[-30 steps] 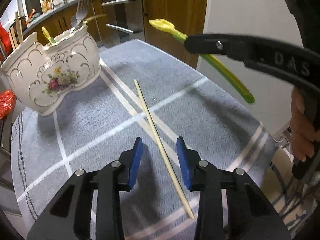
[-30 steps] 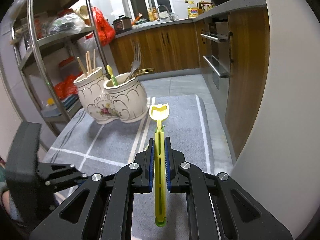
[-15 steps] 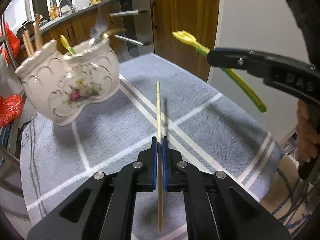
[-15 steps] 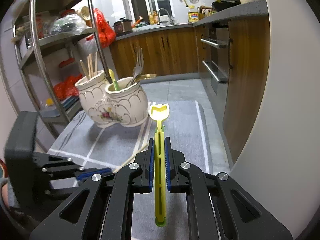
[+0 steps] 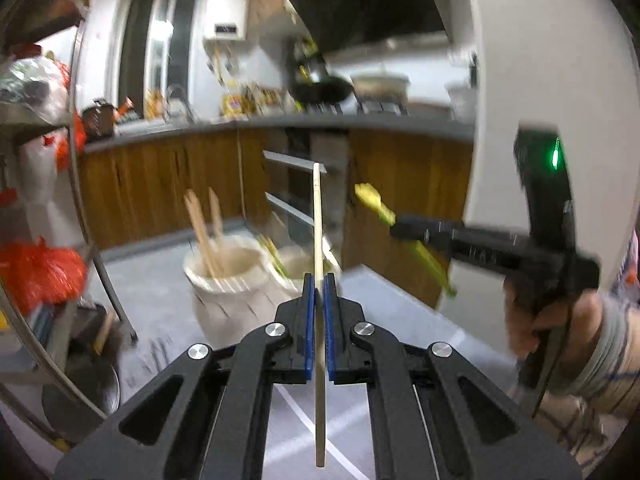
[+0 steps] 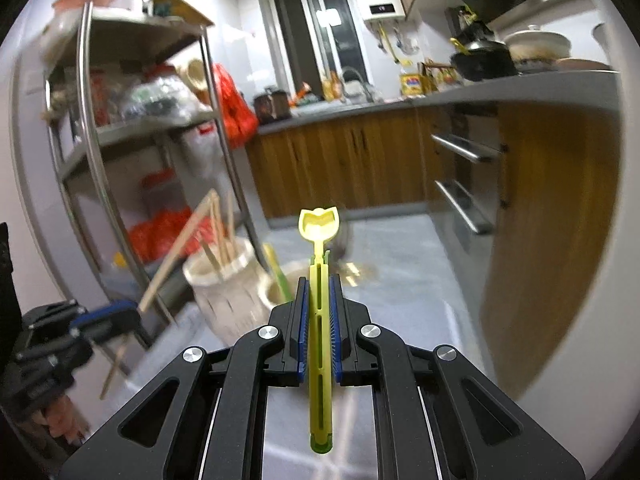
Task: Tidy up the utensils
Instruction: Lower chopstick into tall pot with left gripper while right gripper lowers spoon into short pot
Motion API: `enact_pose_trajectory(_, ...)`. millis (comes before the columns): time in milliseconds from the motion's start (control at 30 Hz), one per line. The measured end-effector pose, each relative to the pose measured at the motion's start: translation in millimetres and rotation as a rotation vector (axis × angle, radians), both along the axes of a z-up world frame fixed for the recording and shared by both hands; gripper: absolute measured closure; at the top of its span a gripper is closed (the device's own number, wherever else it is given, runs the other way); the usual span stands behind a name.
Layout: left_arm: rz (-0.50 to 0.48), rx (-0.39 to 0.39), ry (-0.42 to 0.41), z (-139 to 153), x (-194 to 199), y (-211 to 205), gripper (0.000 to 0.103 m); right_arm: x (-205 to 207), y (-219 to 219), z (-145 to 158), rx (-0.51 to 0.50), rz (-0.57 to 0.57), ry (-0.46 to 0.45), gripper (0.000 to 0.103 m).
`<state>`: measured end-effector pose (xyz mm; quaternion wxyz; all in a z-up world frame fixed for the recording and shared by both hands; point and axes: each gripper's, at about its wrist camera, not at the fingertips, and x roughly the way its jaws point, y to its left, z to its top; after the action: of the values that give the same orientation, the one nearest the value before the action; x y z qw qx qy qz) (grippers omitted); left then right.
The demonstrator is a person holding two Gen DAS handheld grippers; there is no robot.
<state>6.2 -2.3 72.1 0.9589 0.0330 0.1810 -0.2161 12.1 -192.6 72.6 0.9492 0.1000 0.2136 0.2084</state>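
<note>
My left gripper [image 5: 317, 284] is shut on a pale wooden chopstick [image 5: 318, 216] that runs forward between the blue pads, lifted off the grey mat. My right gripper [image 6: 319, 286] is shut on a yellow-green plastic utensil [image 6: 319, 240] with a scoop-shaped head. Ahead stands a white two-pot ceramic holder [image 5: 228, 280]; its left pot holds several chopsticks [image 5: 204, 232], its right pot a green utensil. In the right wrist view the holder [image 6: 224, 300] sits left of centre, and my left gripper [image 6: 108, 314] with its chopstick [image 6: 176, 256] shows low on the left. The right gripper [image 5: 404, 230] appears at the right of the left wrist view.
A grey mat with white stripes [image 5: 384, 344] covers the table. A metal shelf rack [image 6: 92, 152] with red bags stands on the left. Wooden kitchen cabinets [image 6: 360, 160] and a drawer unit with steel handles [image 6: 464, 176] lie behind and to the right. A white wall [image 5: 540, 80] is close on the right.
The left gripper closed on the chopstick lying on the mat, then lifted it and tilted upward toward the holder. The right gripper rose with the yellow-green utensil still held.
</note>
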Motion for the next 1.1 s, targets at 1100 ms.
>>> enact_pose_trajectory(1100,0.037,-0.274,-0.064,-42.6,131.3,39.4,0.099,79.0,71.9,-47.0,-0.055,0.026,-0.161,0.093)
